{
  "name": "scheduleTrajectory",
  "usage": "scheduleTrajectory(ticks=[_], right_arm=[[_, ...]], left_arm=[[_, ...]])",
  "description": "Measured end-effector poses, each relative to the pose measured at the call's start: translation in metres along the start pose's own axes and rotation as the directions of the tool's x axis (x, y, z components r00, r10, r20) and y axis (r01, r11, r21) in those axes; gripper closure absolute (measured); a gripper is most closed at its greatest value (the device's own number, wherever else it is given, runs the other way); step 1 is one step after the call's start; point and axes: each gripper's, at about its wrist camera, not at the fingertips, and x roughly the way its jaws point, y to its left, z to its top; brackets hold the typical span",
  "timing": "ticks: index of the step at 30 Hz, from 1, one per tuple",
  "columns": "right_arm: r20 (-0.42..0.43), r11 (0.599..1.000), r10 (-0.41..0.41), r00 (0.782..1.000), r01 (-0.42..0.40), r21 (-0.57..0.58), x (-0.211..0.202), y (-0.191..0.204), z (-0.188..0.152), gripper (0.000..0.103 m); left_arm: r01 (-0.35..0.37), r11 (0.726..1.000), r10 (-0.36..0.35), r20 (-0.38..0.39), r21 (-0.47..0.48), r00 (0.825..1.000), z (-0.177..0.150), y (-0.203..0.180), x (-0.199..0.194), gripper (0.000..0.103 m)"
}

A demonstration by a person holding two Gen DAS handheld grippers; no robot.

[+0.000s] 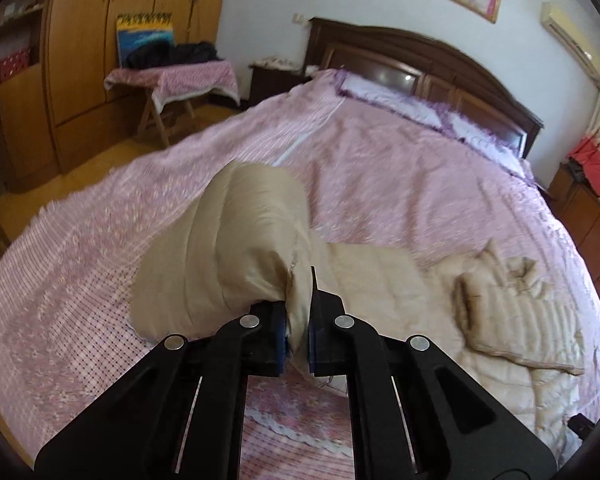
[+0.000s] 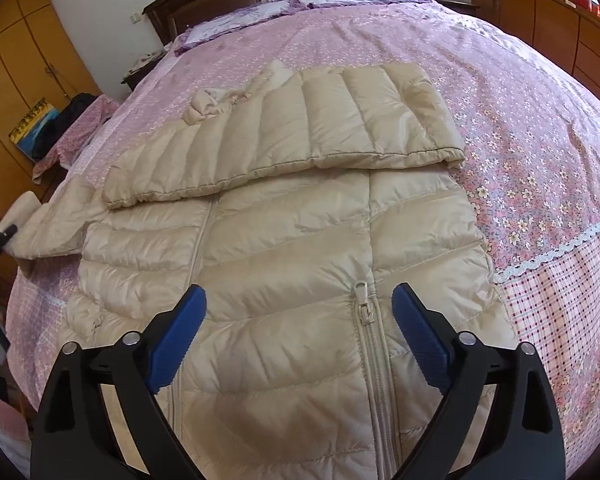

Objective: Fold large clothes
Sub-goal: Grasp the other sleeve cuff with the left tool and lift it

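The beige quilted down jacket [image 2: 284,248] lies front-up across the pink floral bedspread [image 2: 520,92] of the bed, zip closed, its hem toward the foot edge and one sleeve already folded flat across the chest. It looks light, puffy and soft, with a slick shiny shell, so it will likely slide and spring back; a seam, cuff or hem edge should give a firmer hold than a padded panel. The left hand-held gripper [image 1: 297,342] is clamped on the cuff end of the other beige sleeve [image 1: 236,248], which hangs lifted off the bedspread near the bed's left side, the fabric pinched between the blue pads. The right hand-held gripper [image 2: 299,336] hovers with jaws spread wide over the lower front, straddling the zip pull [image 2: 362,300] and holding nothing.
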Motion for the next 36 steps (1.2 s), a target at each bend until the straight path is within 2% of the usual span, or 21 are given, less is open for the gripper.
scheduleTrajectory(ticks=[5, 9, 12, 16, 20, 25, 36], right_arm=[[-0.004, 1.000, 0.008, 1.000, -0.008, -0.012, -0.008, 0.000, -0.003, 0.009], [0.008, 1.000, 0.007, 1.000, -0.007, -0.008, -0.017, -0.006, -0.004, 0.009], [0.017, 1.000, 0.011, 1.000, -0.011, 0.005, -0.022, -0.013, -0.006, 0.009], [0.010, 1.000, 0.009, 1.000, -0.009, 0.024, -0.025, -0.022, -0.007, 0.009], [0.015, 0.999, 0.005, 1.000, -0.006, 0.037, -0.030, -0.031, -0.006, 0.009], [0.040, 0.997, 0.008, 0.999, -0.010, 0.072, -0.039, -0.044, -0.005, 0.009], [0.041, 0.996, -0.018, 0.999, 0.014, 0.093, -0.037, -0.063, -0.003, 0.009]], left_arm=[[0.081, 0.996, -0.082, 0.030, 0.039, 0.996, 0.007, -0.028, -0.030, 0.096], [0.169, 0.984, -0.172, 0.044, 0.063, 0.984, 0.010, -0.055, -0.045, 0.096], [0.205, 0.974, -0.211, 0.060, 0.095, 0.976, 0.014, -0.081, -0.055, 0.096], [0.218, 0.966, -0.231, 0.082, 0.138, 0.970, 0.015, -0.114, -0.065, 0.096], [0.249, 0.957, -0.262, 0.076, 0.150, 0.962, 0.018, -0.145, -0.066, 0.096], [0.319, 0.934, -0.332, 0.059, 0.164, 0.941, 0.013, -0.189, -0.064, 0.096], [0.383, 0.901, -0.387, -0.023, 0.201, 0.922, -0.017, -0.277, -0.032, 0.096]])
